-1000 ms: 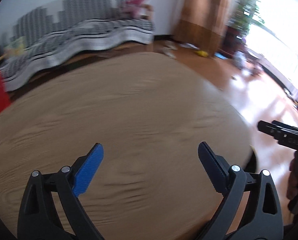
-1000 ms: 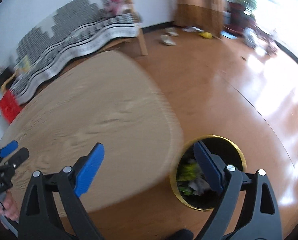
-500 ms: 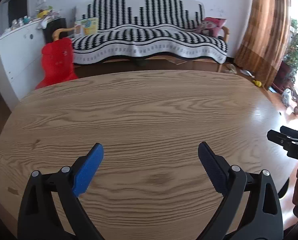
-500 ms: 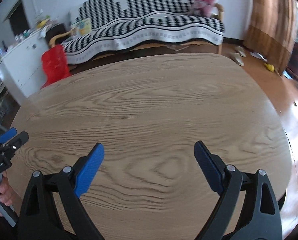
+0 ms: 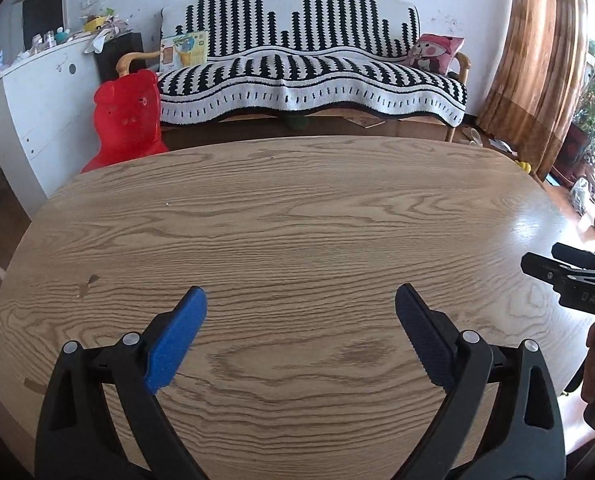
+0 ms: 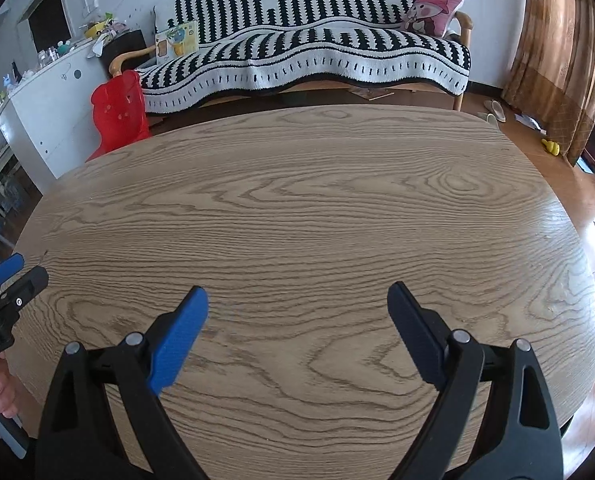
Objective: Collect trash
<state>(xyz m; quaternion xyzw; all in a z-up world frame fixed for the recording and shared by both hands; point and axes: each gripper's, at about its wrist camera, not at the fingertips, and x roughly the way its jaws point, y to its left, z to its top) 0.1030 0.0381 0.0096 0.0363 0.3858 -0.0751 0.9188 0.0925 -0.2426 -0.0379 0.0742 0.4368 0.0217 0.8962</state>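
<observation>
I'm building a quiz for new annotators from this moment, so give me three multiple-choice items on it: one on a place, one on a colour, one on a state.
1. Where does the red plastic chair stand?
A. On the table
B. On the floor beyond the table, beside the sofa's arm
C. Under the curtain

2. What colours is the sofa cover?
A. Black and white
B. Green and yellow
C. Plain brown

3. How do the jaws of the right gripper stand?
A. Shut on a paper scrap
B. Shut with nothing in them
C. Wide apart with nothing between them

Answers:
1 B: the chair shows past the far edge of the wooden table, next to the sofa's wooden armrest.
2 A: the cover bears black bars and stripes on white.
3 C: only bare wood grain shows between the two blue pads.
</observation>
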